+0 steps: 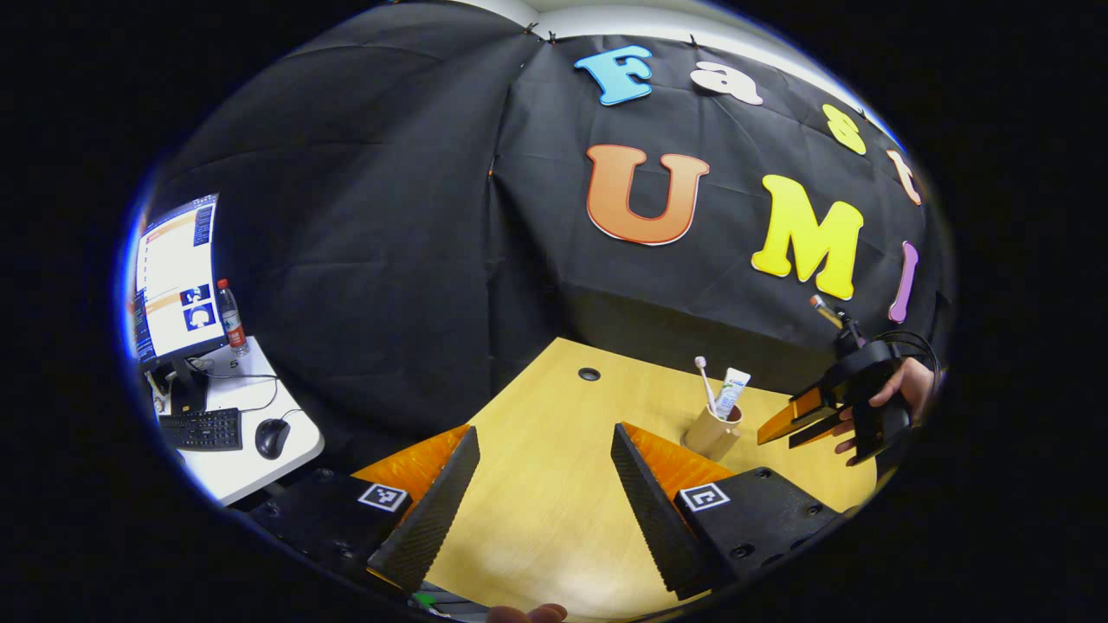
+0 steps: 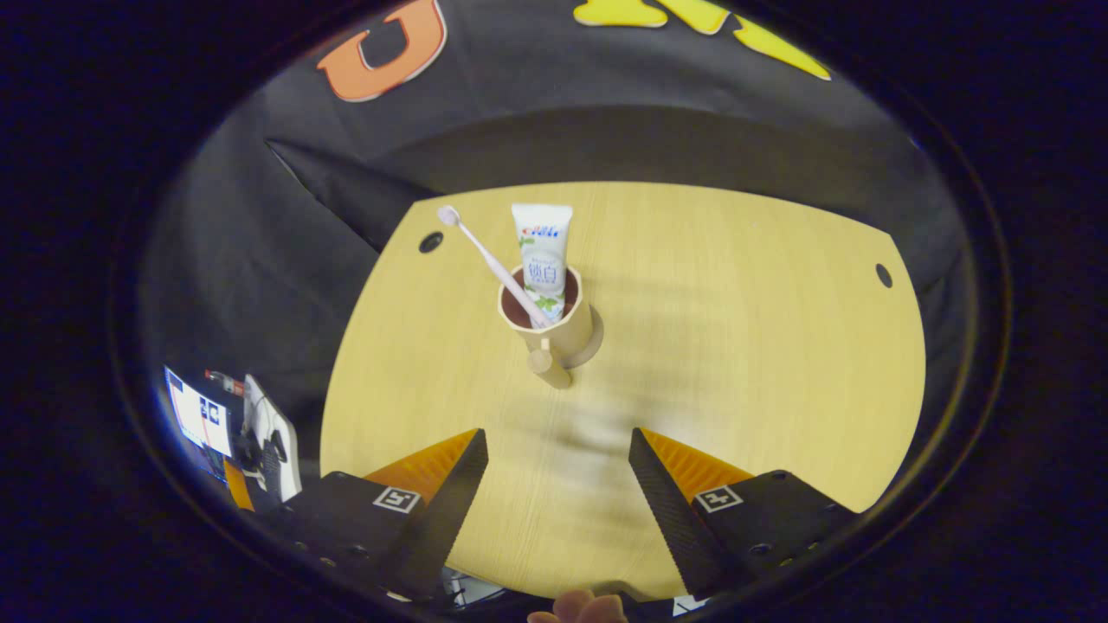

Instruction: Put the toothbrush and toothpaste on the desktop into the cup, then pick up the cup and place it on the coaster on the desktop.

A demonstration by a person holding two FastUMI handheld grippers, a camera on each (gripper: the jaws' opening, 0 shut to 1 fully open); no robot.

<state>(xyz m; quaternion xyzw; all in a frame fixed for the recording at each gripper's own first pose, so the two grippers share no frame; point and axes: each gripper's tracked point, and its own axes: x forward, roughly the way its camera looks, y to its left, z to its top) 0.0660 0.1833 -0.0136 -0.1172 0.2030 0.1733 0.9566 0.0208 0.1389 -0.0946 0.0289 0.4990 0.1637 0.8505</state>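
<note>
A tan cup (image 2: pixel 563 324) with a handle stands upright on the wooden table (image 2: pixel 736 363), on what looks like a round tan coaster (image 2: pixel 596 344) peeking out at its base. A white toothbrush (image 2: pixel 485 251) and a white toothpaste tube (image 2: pixel 544 251) lean inside it. My right gripper (image 2: pixel 558 493) is open, a short way back from the cup's handle, holding nothing. In the left gripper view the cup (image 1: pixel 711 433) sits to the right, with the toothbrush (image 1: pixel 703 381) and toothpaste (image 1: pixel 731 391) in it and the right gripper (image 1: pixel 776 439) beside it. My left gripper (image 1: pixel 545 510) is open over bare tabletop.
A white side desk (image 1: pixel 251 467) at far left carries a monitor (image 1: pixel 177 277), keyboard (image 1: pixel 201 428), mouse (image 1: pixel 272 437) and bottle (image 1: pixel 230 318). The table has cable holes (image 2: pixel 430 242) (image 2: pixel 882 275) near its far corners. A hand (image 1: pixel 900 389) holds the right gripper.
</note>
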